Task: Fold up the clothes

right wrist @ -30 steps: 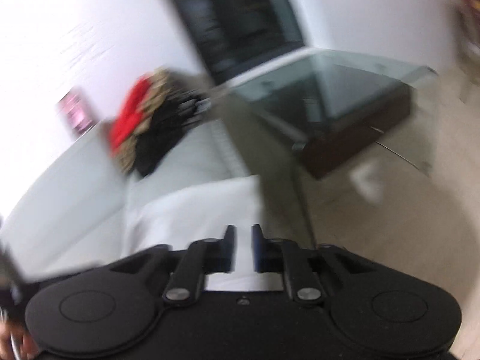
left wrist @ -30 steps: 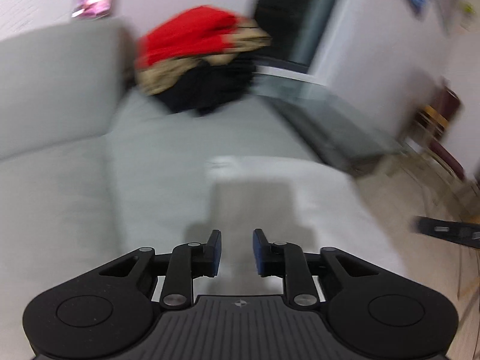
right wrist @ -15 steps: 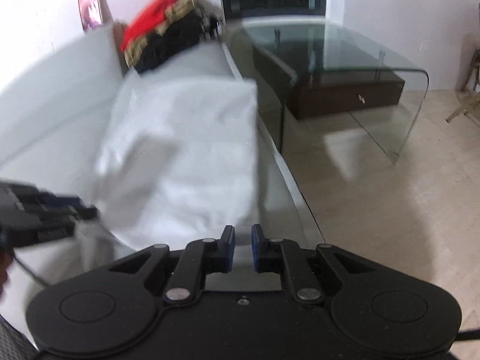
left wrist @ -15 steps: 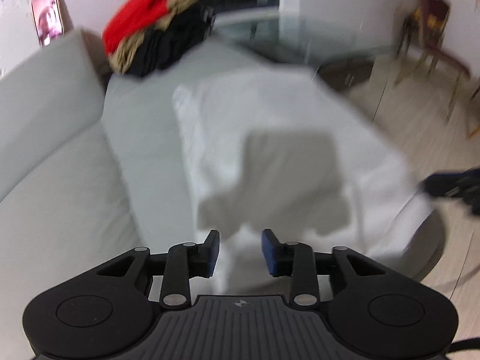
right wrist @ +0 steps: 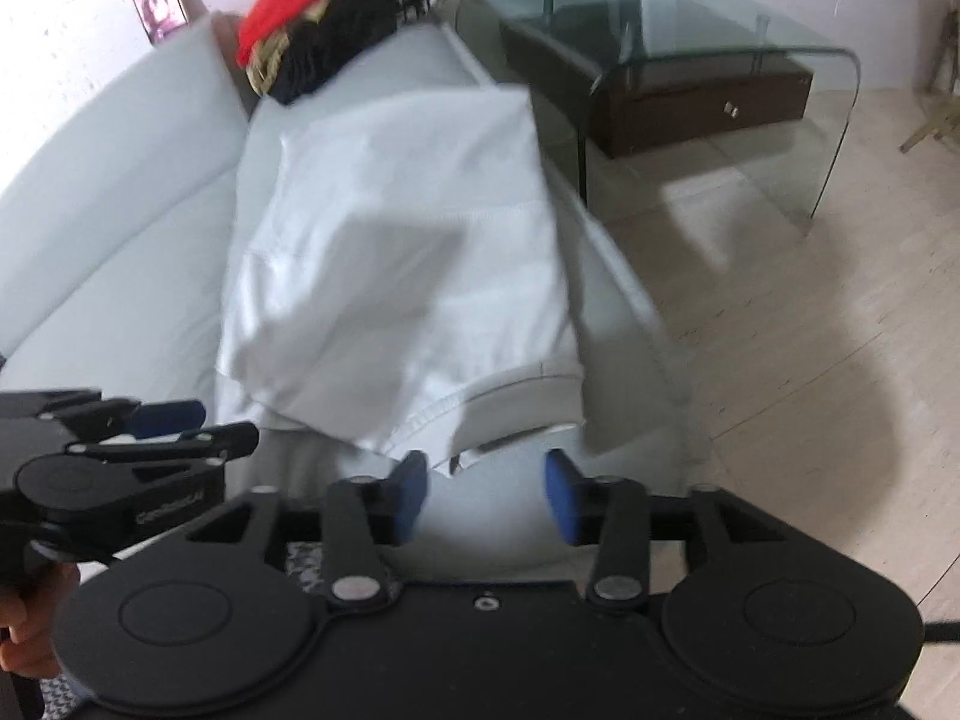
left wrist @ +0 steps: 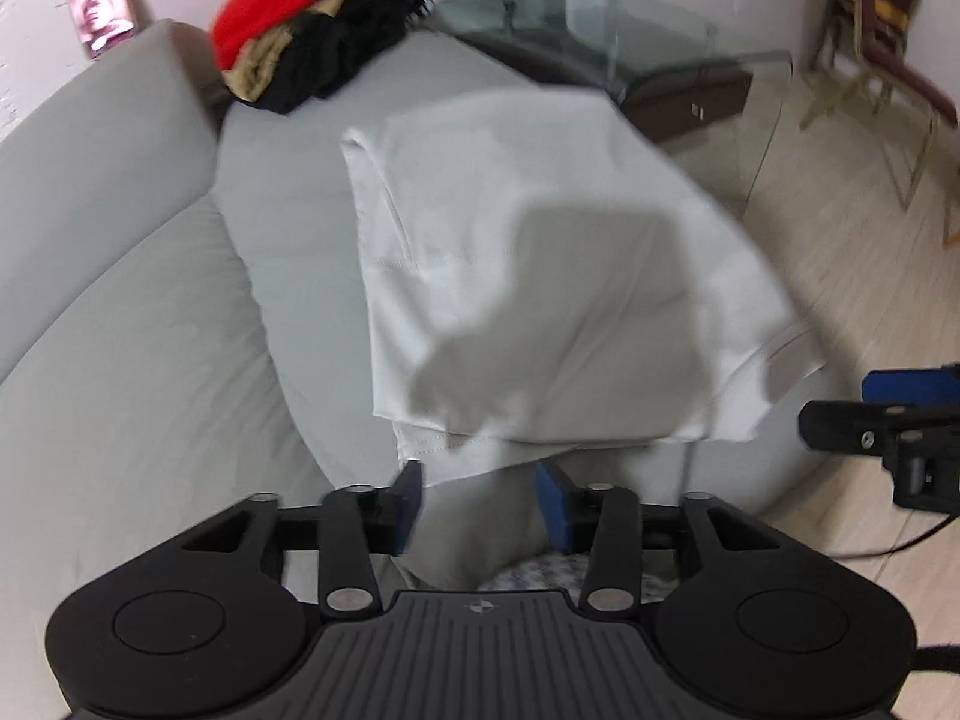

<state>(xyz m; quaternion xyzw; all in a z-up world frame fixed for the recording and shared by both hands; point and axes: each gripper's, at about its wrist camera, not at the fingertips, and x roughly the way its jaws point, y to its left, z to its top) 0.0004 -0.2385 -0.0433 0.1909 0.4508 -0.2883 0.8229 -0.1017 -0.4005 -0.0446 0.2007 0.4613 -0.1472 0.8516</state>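
Both views have swung down since the earlier frames, from the room and back cushion onto the folded white cotton garment lying on the pale grey fabric sofa seat. The left gripper and right gripper have just been opening; each pair of blue pads now stands apart and released, with nothing clamped between them. In both views the garment sits just ahead of the fingertips, its near hem close above them; the right gripper also shows at the right edge of the left view, beyond the garment's right corner. Long axis runs away from the fingers toward the far heap of red, tan and black clothes, with the stitched hems at the near end. Its right side lies along the seat's front edge, and the near right corner seems to overhang toward the pale wood floor. Likely risks: top layer looks loosely laid, so a snag from a pad could drag the fold open; a nudge to the right could tip it off the seat; the near hem is uneven, so the next fold could come out skewed. Motion blur hides finer creases.
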